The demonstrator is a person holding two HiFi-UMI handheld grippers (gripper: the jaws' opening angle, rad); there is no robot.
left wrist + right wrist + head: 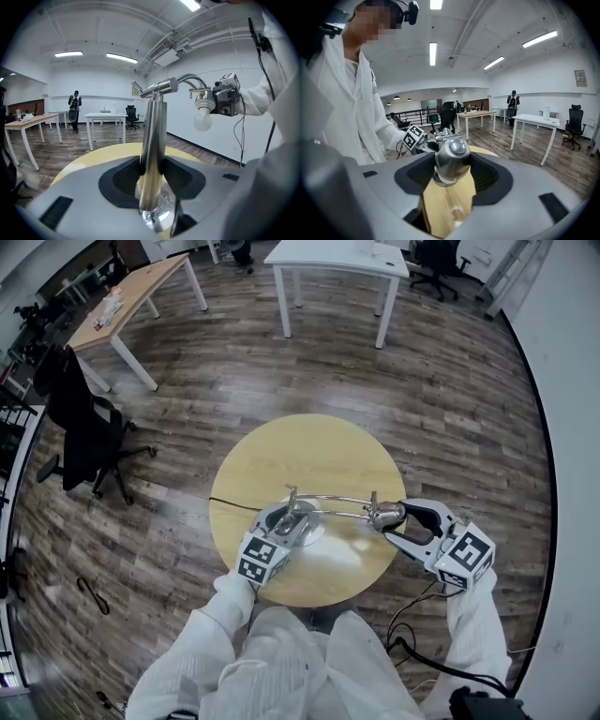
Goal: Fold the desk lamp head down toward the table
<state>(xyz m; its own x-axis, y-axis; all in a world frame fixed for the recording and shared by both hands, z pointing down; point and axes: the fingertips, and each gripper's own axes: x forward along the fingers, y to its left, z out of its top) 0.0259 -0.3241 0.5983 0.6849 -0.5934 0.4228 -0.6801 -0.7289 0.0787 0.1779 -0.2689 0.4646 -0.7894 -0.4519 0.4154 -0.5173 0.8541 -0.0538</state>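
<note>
- L sleeve point(202, 643) and R sleeve point(480, 615), both white, reach fwd from the person at the near side. L forearm comes in over the near rim of the round table point(281, 442). R forearm stays off the table's right side.
- L gripper point(293, 521): marker cube nearest the person, jaws aimed far and slightly down. Clamped on the lamp post point(152, 140), with pads pressing both sides just above the lamp base point(314, 532).
- R gripper point(394, 519): body and cube hang past the table's right rim, jaws aimed left. Closed round the chrome lamp head point(452, 157), with pads touching it on both sides.
- Desk lamp position: base on the near half of the top, a little left of ctr. Post stands upright.
- Lamp arm point(333, 501): long axis runs left-right, approx level, from the post top to the head.
- Head sits at the arm's right end, above the top and just inside the right rim. Bulb point(203, 119) points down.
- Black cord point(230, 502) runs from the base area left, off the table edge.
- Room to move: open yellow top lies far of the lamp, and air shows below the bulb. The near rim is close behind the L gripper.
- Floor: dark wood planks on all sides. Cables point(412, 610) lie near right.
- Mid left: black office chair point(89, 432), well apart from the table.
- Far: wood-top desk point(131, 301) at left, white desk point(342, 259) at ctr-right.
</note>
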